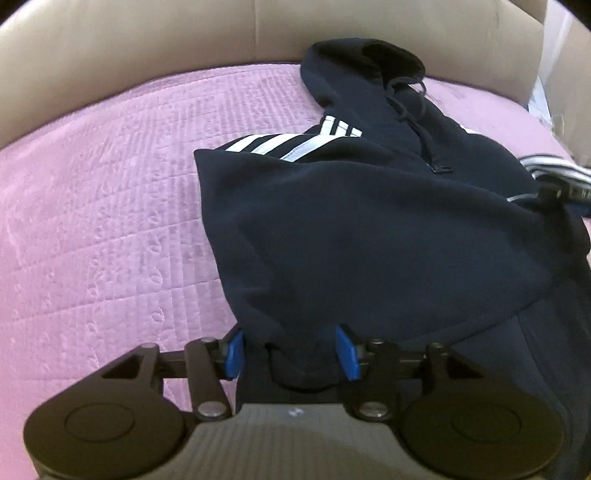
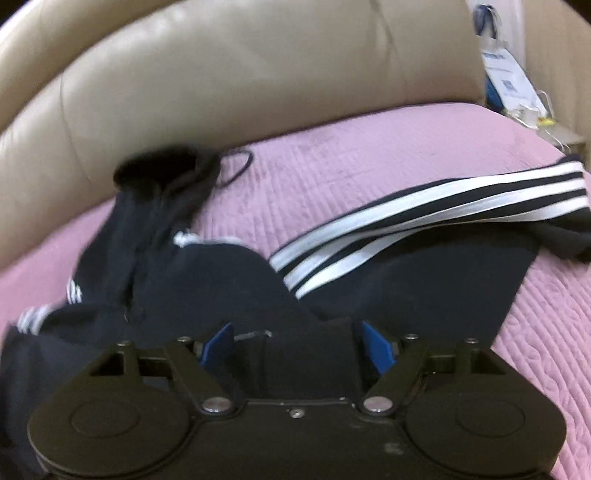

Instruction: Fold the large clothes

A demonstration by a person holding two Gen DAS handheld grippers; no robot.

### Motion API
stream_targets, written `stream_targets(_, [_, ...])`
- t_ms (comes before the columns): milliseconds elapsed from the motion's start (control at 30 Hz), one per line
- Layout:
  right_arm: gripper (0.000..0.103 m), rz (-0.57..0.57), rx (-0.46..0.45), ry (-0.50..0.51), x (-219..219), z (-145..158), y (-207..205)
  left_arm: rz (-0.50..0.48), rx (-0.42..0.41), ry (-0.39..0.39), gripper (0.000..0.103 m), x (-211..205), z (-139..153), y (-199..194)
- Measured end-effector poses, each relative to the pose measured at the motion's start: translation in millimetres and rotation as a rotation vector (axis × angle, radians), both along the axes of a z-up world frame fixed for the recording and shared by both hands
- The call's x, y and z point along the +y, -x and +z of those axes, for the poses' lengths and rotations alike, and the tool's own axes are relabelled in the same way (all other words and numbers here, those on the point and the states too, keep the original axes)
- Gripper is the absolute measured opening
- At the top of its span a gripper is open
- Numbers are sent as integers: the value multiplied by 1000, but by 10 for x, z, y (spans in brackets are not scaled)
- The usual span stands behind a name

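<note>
A dark navy hoodie (image 1: 369, 221) with white sleeve stripes lies on a pink quilted cover (image 1: 92, 221), hood toward the sofa back. My left gripper (image 1: 291, 350) is open, its blue pads on either side of the hoodie's lower hem, with cloth bunched between them. In the right wrist view the hoodie (image 2: 221, 288) lies under my right gripper (image 2: 299, 347), which is open with dark cloth between its blue pads. One striped sleeve (image 2: 443, 214) stretches out to the right over the cover (image 2: 332, 166).
A beige leather sofa back (image 2: 221, 74) rises behind the cover and shows in the left wrist view (image 1: 147, 33) too. Papers and small items (image 2: 509, 81) sit at the far right end. Pink cover extends left of the hoodie.
</note>
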State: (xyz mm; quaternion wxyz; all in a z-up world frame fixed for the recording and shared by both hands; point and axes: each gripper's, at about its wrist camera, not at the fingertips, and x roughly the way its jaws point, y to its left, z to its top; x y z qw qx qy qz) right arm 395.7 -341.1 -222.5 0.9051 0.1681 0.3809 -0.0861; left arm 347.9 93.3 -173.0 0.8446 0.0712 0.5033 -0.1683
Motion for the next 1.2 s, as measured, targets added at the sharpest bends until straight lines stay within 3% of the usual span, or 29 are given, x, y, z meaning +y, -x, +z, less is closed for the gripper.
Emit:
stream_targets(67, [89, 33, 20, -21, 32, -83, -37, 12, -5, 27, 52, 39, 13, -11])
stream_targets(100, [81, 44, 18, -27, 51, -114, -37, 15, -17, 41, 52, 47, 30, -24])
stream_targets(133, [50, 60, 11, -19, 74, -129, -27, 18, -30, 55, 52, 64, 56, -20])
stream_targets(167, [39, 59, 9, 13, 97, -124, -17, 22, -43, 70, 52, 76, 81, -16])
stream_targets(267, [29, 4, -87, -6, 48, -36, 71, 17, -41, 76, 52, 65, 71, -15])
stream_targets(333, [29, -65, -134, -59, -31, -10, 134, 24, 16, 16, 51, 57, -55, -37])
stream_targets(400, [38, -79, -88, -90, -88, -99, 92, 54, 93, -11, 50, 112, -198, -65])
stream_targets(467, [74, -119, -56, -102, -149, -203, 91, 107, 139, 31, 51, 220, -241, -101])
stream_targets(500, [78, -135, -37, -110, -187, -226, 89, 129, 153, 39, 51, 257, -225, -124])
stream_targets(567, [78, -149, -43, -109, -223, -173, 115, 159, 147, 25, 52, 295, -168, -133])
stream_targets(667, [80, -150, -70, -14, -165, 68, 166, 171, 106, 17, 50, 297, -20, -112])
stream_targets(800, [83, -52, -80, 50, 15, 366, 174, 146, 12, 40, 52, 164, 260, -52])
stream_targets(1000, [84, 24, -57, -66, 85, 489, 311, 163, -24, 88, 59, -186, 602, 81])
stream_targets(1133, [84, 76, 37, -150, -147, 356, 446, 194, -19, 49, 60, -522, 710, 271])
stream_targets(1200, [84, 107, 63, -155, -342, 303, 499, 170, -9, 83, 61, -560, 709, 395])
